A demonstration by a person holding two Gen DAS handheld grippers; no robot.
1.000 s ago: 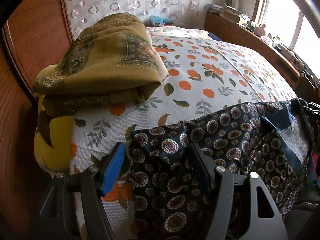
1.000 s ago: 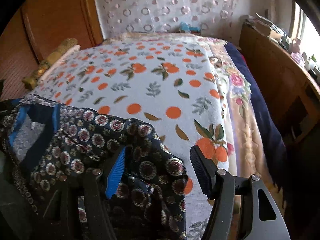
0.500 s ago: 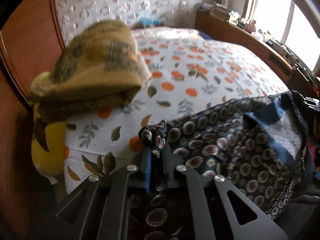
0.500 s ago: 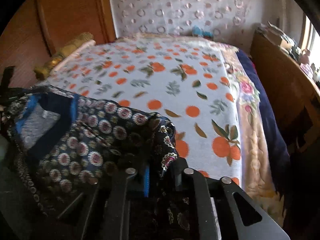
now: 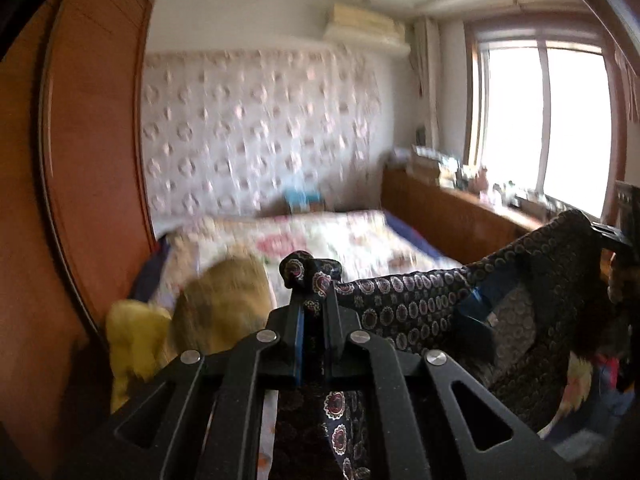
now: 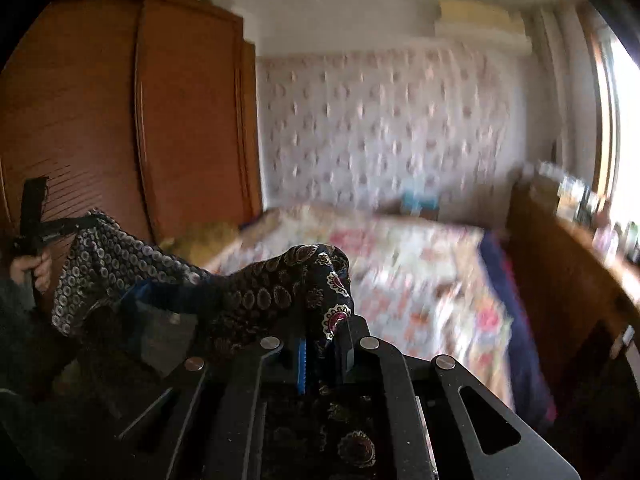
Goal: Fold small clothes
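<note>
A dark navy garment with round medallion print hangs stretched in the air between my two grippers, above the near end of the bed. My left gripper is shut on one top corner of it. My right gripper is shut on the other corner, where the cloth bunches over the fingers. A blue inner neck band shows in the middle. Each gripper appears at the far edge of the other's view, the right one and the left one.
The bed with an orange-dotted sheet lies ahead and below. A folded olive-gold cloth on a yellow pillow sits at its left edge. A wooden wardrobe stands left, a wooden sideboard and window right.
Both grippers closed on the garment's corners, then lifted it off the bed. Both views have swung up from the sheet toward the far wall.
</note>
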